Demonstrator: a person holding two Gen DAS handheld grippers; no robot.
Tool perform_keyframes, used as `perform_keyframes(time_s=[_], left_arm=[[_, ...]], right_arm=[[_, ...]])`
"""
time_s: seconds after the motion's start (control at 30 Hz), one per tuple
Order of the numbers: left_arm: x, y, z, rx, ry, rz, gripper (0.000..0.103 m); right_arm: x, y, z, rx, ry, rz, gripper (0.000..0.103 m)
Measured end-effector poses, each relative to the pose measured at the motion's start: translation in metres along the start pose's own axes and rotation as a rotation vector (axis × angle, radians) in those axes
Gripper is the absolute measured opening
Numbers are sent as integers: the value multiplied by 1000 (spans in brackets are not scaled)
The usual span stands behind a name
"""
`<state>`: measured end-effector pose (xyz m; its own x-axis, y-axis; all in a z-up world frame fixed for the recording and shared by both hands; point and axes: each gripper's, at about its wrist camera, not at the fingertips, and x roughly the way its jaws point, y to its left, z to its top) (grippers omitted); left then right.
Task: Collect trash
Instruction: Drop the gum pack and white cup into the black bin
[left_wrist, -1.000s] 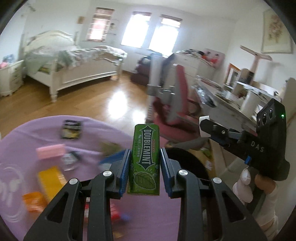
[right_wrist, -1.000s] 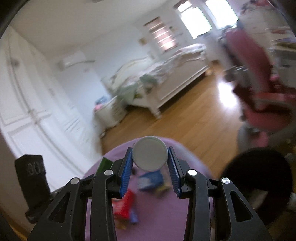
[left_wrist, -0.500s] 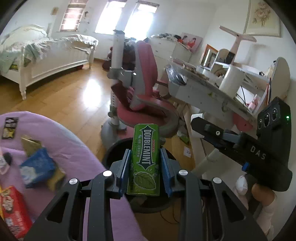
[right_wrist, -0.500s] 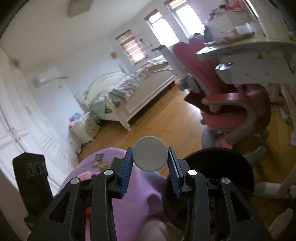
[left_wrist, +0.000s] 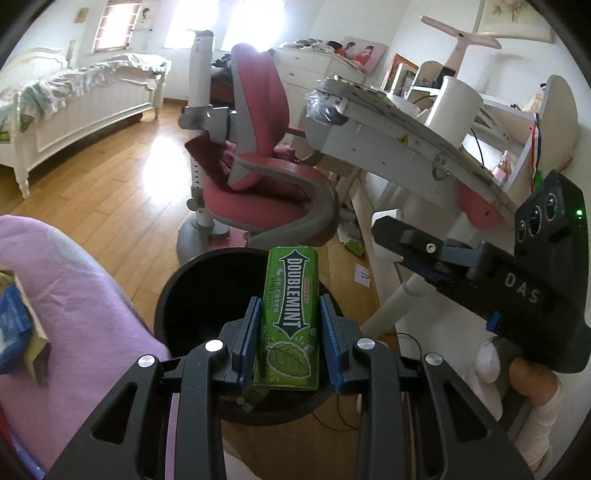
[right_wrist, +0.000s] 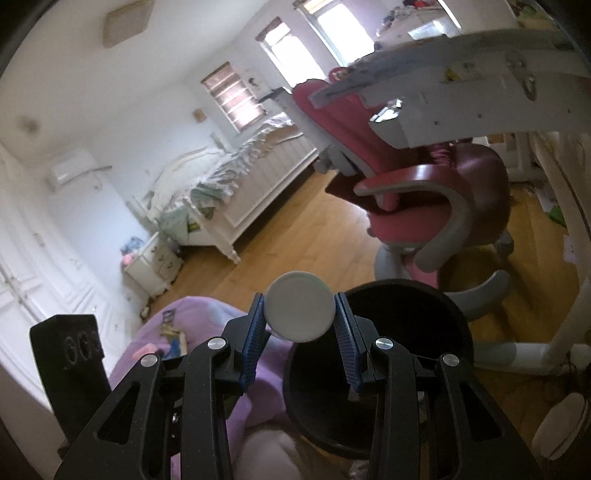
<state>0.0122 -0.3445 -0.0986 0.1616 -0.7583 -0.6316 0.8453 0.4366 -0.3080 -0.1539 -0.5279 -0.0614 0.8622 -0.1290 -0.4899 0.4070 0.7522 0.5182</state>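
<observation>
the left gripper (left_wrist: 290, 341) pinched a green gum pack (left_wrist: 291, 325) between its blue pads (left_wrist: 252, 339). the pack stood up straight, right above the open mouth of a black bin (left_wrist: 195, 291) on the wood floor. the left view also showed the right gripper (left_wrist: 413, 243) off to the side, by a white desk (left_wrist: 399, 147), but its tips were hard to see there. only this view showed a blue wrapper (left_wrist: 13, 328) lying on the purple cloth (left_wrist: 81, 314) next to the bin.

the right view showed what the right gripper (right_wrist: 300, 338) held: a round white lid (right_wrist: 300, 311), squeezed at its two edges. the lid was over the near rim of the same bin (right_wrist: 406, 332), close to the cloth (right_wrist: 207, 317). this view alone showed a white bed (right_wrist: 236, 181) far back and small bits of trash (right_wrist: 171, 332) on the cloth. a pink chair (right_wrist: 424, 184) stood behind the bin in both views.
</observation>
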Motion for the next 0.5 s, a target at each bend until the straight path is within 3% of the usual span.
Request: perform_keyframes(time_s=[0.2,0.23,0.27,0.3,0.33,0.4,0.5], left_arm=[[4,-10,2,30,10,0,35],[3,-12,3,36,8,9,43],[0,-13,3,45,-1,28,53],[-4,-15,4,51,-21,49,79],[-10,-15,4,54,-52,56,93],[-22,-14,4,56,-102,43,94],[-38,-10,5,52,-112,70,94]], right_arm=[[1,-7,0,15,17,-29,40],[1,-9,-1,23,20,-34,46],[1,-11,-1,41,17,-37,63],[-1,-13,-2,56,11,-36,80],[-2,-14,-2,70,1,-31,82],[-3,-12,-3,69,2,-32,82],[-2,-3,-4,57,10,-27,84]])
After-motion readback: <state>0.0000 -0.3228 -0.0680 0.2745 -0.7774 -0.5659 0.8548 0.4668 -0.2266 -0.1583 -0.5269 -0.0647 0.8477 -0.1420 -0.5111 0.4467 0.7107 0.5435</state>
